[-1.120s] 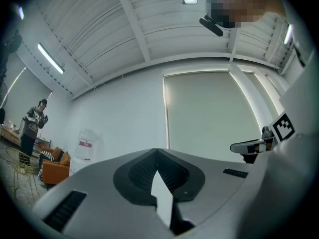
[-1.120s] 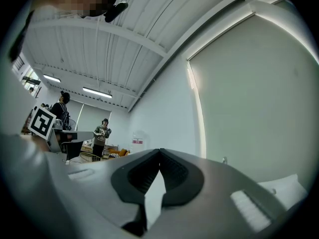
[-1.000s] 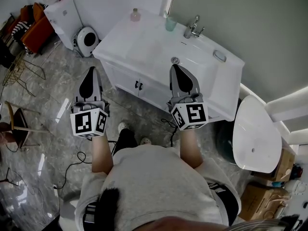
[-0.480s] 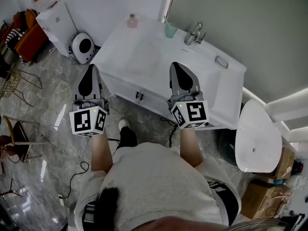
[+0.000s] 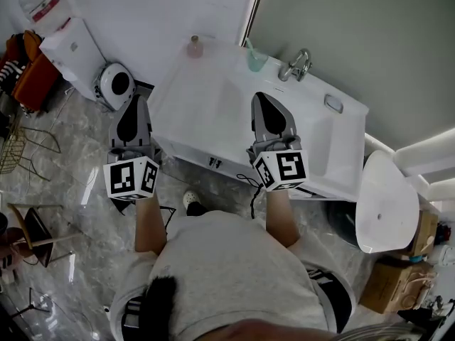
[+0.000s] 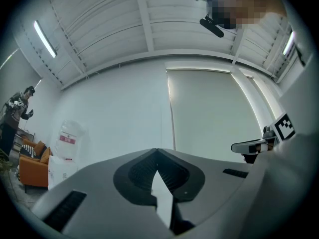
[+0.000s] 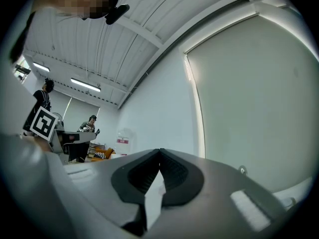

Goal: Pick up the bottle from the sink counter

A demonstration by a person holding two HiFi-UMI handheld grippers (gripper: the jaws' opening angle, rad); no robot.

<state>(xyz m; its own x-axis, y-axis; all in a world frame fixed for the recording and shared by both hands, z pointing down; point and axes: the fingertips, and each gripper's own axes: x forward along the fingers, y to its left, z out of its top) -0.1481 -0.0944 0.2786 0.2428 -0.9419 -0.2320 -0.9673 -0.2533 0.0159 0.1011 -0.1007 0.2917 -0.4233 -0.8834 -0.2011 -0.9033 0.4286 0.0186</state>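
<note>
A small pinkish bottle (image 5: 194,46) stands at the far left corner of the white sink counter (image 5: 206,105) in the head view. My left gripper (image 5: 133,107) hangs over the floor just left of the counter's near corner, jaws shut and empty. Above the basin's near rim, my right gripper (image 5: 261,104) is also shut with nothing in it. Both gripper views tilt upward at wall and ceiling; the left gripper (image 6: 157,153) and right gripper (image 7: 160,153) show tips meeting, and the bottle is not visible there.
A teal cup (image 5: 256,59) and a chrome tap (image 5: 297,65) stand at the counter's back edge, with a soap dish (image 5: 333,104) to the right. A white toilet (image 5: 385,204) is at the right, a round white device (image 5: 116,85) on the floor at the left. People stand far off.
The view has moved closer to the counter; the sink now lies further under both grippers. Both grippers stay shut and hold the same pose.
</note>
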